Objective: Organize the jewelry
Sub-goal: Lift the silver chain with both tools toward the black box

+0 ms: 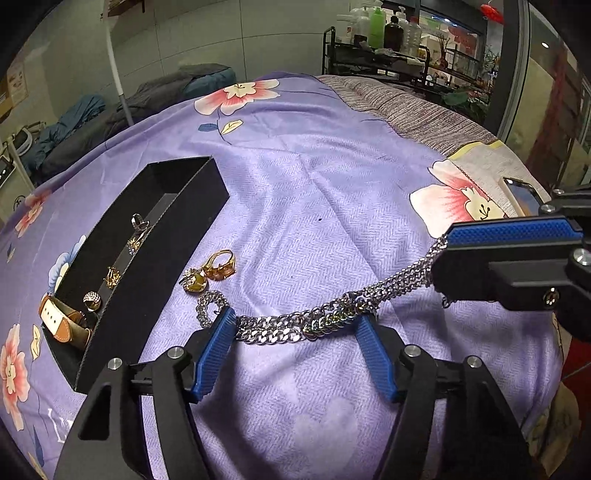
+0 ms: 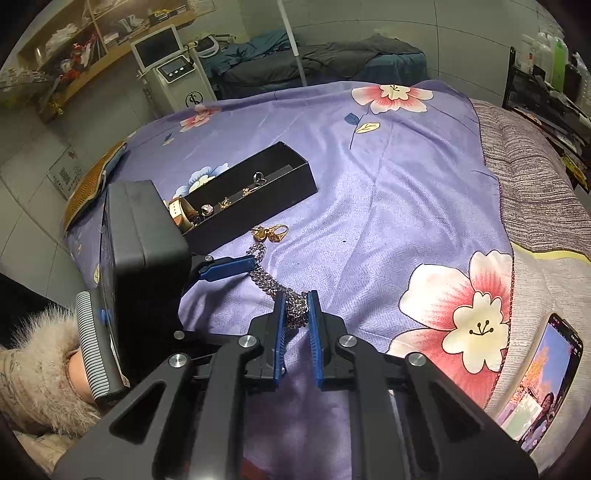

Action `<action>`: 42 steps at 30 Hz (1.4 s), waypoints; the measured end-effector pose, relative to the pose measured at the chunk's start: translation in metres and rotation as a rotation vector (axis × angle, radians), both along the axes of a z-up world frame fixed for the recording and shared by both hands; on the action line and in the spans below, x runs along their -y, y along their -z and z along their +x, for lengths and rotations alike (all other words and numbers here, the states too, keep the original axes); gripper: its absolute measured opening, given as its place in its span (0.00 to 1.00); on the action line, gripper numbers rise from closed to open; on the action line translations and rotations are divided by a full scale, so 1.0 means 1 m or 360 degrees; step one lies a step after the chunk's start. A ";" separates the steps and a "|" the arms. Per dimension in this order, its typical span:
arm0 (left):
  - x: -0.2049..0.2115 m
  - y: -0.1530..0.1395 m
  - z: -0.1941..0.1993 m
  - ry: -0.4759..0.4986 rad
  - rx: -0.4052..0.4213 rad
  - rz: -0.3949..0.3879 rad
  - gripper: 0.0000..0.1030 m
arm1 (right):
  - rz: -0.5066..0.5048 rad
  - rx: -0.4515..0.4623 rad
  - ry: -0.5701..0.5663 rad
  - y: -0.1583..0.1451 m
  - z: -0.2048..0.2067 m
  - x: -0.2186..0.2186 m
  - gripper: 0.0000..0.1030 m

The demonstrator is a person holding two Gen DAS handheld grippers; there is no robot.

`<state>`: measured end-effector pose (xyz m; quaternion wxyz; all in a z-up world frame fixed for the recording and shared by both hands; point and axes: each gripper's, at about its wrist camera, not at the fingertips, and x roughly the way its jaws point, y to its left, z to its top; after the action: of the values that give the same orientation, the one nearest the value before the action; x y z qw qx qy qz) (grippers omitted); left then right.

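Observation:
A thick silver chain (image 1: 295,326) lies stretched across the purple floral bedsheet. My left gripper (image 1: 295,325) is open, its blue fingers astride the chain's left part. My right gripper (image 2: 295,308) is shut on the chain's other end (image 2: 295,310); it shows at the right in the left wrist view (image 1: 513,240). A black jewelry box (image 1: 147,258) lies to the left, holding several rings and a brown watch strap (image 1: 62,325). Two gold rings (image 1: 212,271) lie on the sheet beside the box.
A phone (image 2: 543,376) with a lit screen lies at the bed's right edge. A striped grey blanket (image 2: 528,177) covers the far right of the bed. A shelf of bottles (image 1: 384,33) stands behind the bed.

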<state>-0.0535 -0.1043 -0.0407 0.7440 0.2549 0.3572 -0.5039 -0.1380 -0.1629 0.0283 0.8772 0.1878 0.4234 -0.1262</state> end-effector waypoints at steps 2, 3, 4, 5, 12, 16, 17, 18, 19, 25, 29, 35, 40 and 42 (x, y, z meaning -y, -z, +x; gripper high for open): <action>0.003 -0.001 0.002 0.0000 -0.0025 -0.0005 0.54 | 0.0003 -0.0007 0.0012 0.001 0.000 0.001 0.12; 0.003 -0.002 0.001 0.0002 -0.0027 -0.0004 0.51 | 0.0002 -0.0012 0.0018 0.002 0.000 0.002 0.13; 0.005 -0.003 0.001 0.0009 -0.0025 -0.0003 0.46 | -0.0003 -0.0018 0.0024 0.002 0.000 0.003 0.13; 0.006 -0.003 0.000 0.0019 -0.0020 -0.0001 0.44 | -0.0003 -0.0022 0.0028 0.003 0.000 0.003 0.13; 0.007 -0.005 -0.003 0.0034 -0.0035 -0.0012 0.19 | 0.0008 -0.0032 0.0033 0.007 0.002 0.003 0.12; 0.001 -0.006 0.010 -0.0027 -0.0136 -0.0041 0.11 | -0.0004 -0.0041 0.0039 0.007 0.003 0.003 0.10; -0.002 -0.006 0.014 -0.0048 -0.0161 -0.0052 0.10 | -0.0005 -0.0042 0.0037 0.007 0.003 0.003 0.09; -0.005 -0.006 0.017 -0.0070 -0.0173 -0.0058 0.10 | -0.0008 -0.0045 0.0033 0.007 0.004 0.002 0.08; -0.008 -0.006 0.021 -0.0092 -0.0182 -0.0064 0.10 | -0.0010 -0.0048 0.0028 0.008 0.004 0.002 0.08; -0.028 -0.016 0.038 -0.0193 -0.0262 -0.0126 0.09 | 0.0041 -0.0031 0.0044 0.013 0.007 0.003 0.08; -0.038 -0.031 0.045 -0.0222 -0.0256 -0.0184 0.09 | 0.0016 -0.0037 0.0009 0.020 0.015 0.000 0.25; -0.045 -0.043 0.048 -0.0243 -0.0253 -0.0227 0.07 | -0.0036 -0.0093 -0.0117 0.041 0.043 -0.011 0.45; -0.050 -0.047 0.046 -0.0246 -0.0251 -0.0240 0.07 | -0.0041 -0.0097 -0.0209 0.061 0.075 -0.018 0.44; -0.051 -0.047 0.047 -0.0255 -0.0249 -0.0240 0.07 | -0.0084 -0.0078 -0.0210 0.064 0.083 -0.021 0.27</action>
<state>-0.0065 -0.0534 0.0062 0.7687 0.1289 0.3945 -0.4867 -0.0545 -0.1416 -0.0353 0.8777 0.1332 0.4527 -0.0836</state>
